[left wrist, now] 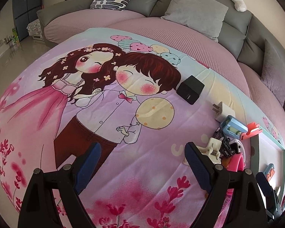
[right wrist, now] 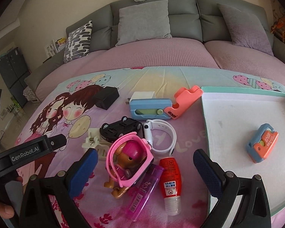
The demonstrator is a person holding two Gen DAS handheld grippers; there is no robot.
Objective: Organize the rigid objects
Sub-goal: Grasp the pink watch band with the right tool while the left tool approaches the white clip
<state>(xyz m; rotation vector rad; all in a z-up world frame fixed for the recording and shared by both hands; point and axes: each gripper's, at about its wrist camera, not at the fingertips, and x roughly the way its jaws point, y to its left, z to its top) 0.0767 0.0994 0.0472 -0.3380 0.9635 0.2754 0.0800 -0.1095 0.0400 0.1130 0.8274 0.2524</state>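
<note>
Sorting stage: a pick is being lined up; one item, the blue-and-orange box [right wrist: 262, 145], is already lying in the tray [right wrist: 237, 93], and the rest of the heap is judged still to be moved.
Right gripper [right wrist: 145, 164]: jaws are held wide apart with nothing between the pads, poised over the near edge of the heap.
Left gripper [left wrist: 142, 155]: jaws are likewise spread and empty, held over bare printed blanket [left wrist: 104, 114] beside the heap (it also shows at the left edge of the right wrist view).
Heap: a pink toy figure [right wrist: 131, 157], a red bottle [right wrist: 170, 178] and a purple lighter [right wrist: 142, 191] are lying nearest the right jaws, touching or overlapping; a white watch [right wrist: 161, 136] and a black toy car [right wrist: 121, 129] lie just behind.
Further back: a blue case [right wrist: 148, 108], a salmon holder [right wrist: 186, 98], a white charger [right wrist: 142, 96] and a black charger [right wrist: 105, 96] are seen.
Next move: a descent and a closing on one item is called for, probably the red bottle, since it lies nearest the tray.
Risk: neighbours may be dragged along.
</note>
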